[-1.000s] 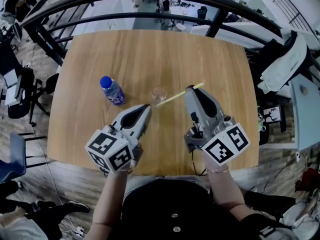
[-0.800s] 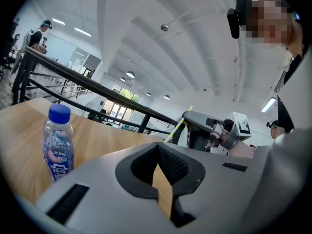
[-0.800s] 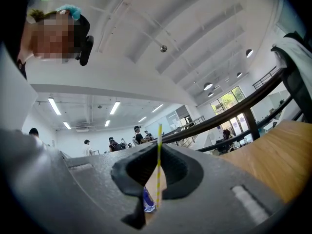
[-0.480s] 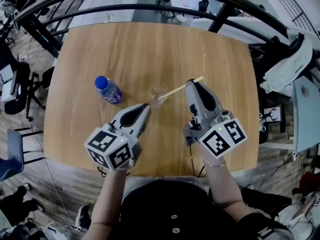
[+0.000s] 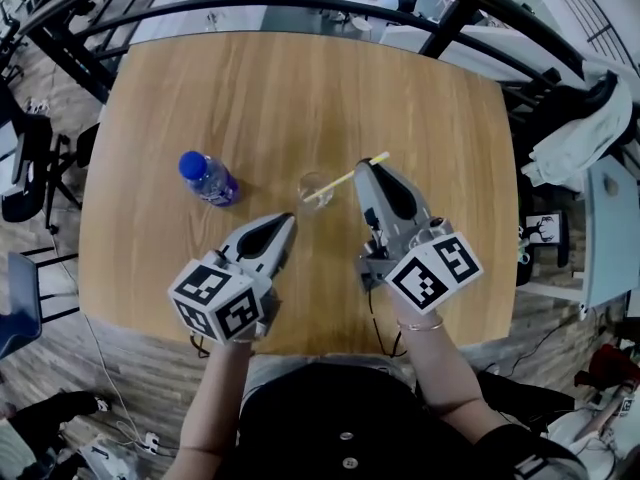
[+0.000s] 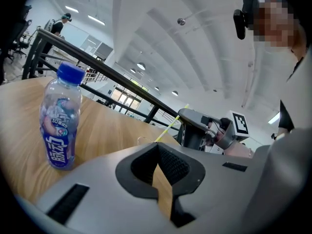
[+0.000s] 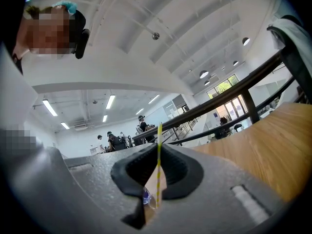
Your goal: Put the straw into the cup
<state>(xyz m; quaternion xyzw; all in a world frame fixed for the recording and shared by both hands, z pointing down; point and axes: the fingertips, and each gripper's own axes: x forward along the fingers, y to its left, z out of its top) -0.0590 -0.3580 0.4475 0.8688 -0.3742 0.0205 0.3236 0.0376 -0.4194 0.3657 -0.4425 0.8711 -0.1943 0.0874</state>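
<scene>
Right gripper [image 5: 362, 165]: jaws pinched tight on the yellow straw [image 5: 338, 181].
Straw: tilted, its low end at the clear cup [image 5: 316, 190] on the table [image 5: 420, 88].
Left gripper [image 5: 289, 218]: jaws closed, holding nothing, near the cup.

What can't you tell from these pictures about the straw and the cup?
- Head view: whether the straw reaches inside the cup or only over its rim; the clear cup is too small.
- Right gripper view: cup mostly hidden behind the right gripper holding the straw.
- Left gripper view: only the cup's rim shows above the left gripper.
</scene>
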